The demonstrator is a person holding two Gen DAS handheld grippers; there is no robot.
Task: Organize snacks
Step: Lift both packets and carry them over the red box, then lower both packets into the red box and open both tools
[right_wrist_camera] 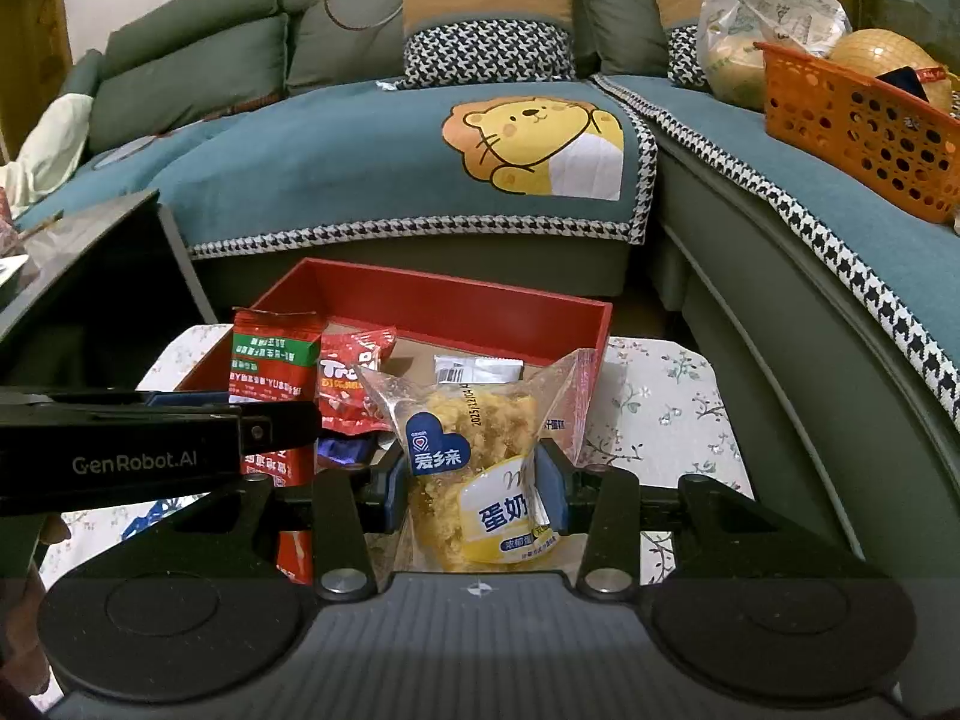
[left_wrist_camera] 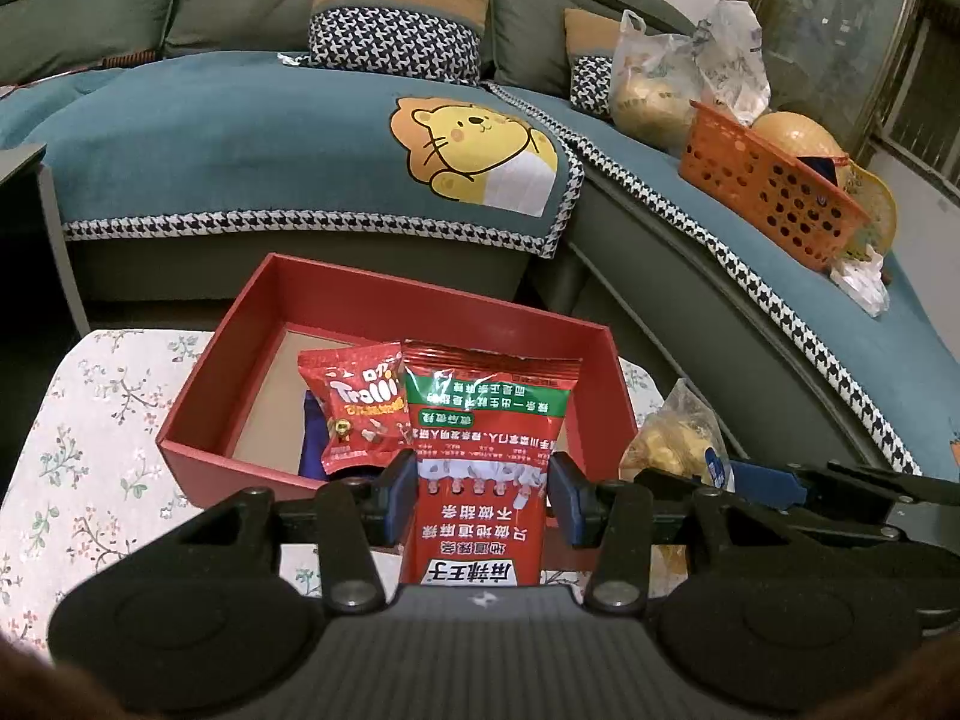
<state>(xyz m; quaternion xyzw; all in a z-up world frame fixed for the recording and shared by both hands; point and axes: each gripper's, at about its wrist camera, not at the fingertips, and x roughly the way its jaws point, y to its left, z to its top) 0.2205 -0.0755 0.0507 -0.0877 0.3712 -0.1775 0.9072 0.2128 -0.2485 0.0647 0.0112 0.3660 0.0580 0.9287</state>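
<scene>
A grey-green corner sofa (left_wrist_camera: 252,6) with a teal lion-print cover (left_wrist_camera: 300,138) is filling the far scene; an orange perforated basket (left_wrist_camera: 774,192) holding round yellowish fruit is sitting on its right wing. Nearer, a floral-clothed table (left_wrist_camera: 78,420) is bearing an open red box (left_wrist_camera: 420,300).

The left gripper (left_wrist_camera: 480,492) is being pinched on a red spicy-strip packet (left_wrist_camera: 486,456), held upright over the box's near wall. The right gripper (right_wrist_camera: 474,480) is being clamped on a clear egg-cake bag (right_wrist_camera: 474,438), held just in front of the box's near-right corner.

Risks, as judged: both grippers are being crowded close side by side, so a collision or a snagged wrapper is likely if both are being lowered together. The spicy-strip packet is being gripped only at its lower half and is standing tall, so it could be tipped against the box wall or the Trolli pack on release. The egg-cake bag is soft and crumbly, so its contents could be crushed by a hard squeeze.

Box contents: a red Trolli gummy pack (left_wrist_camera: 360,408) is leaning near-left, a dark blue packet (left_wrist_camera: 312,444) is lying under it, and a white sachet (right_wrist_camera: 480,369) is lying further right. The far half is showing bare floor.
</scene>
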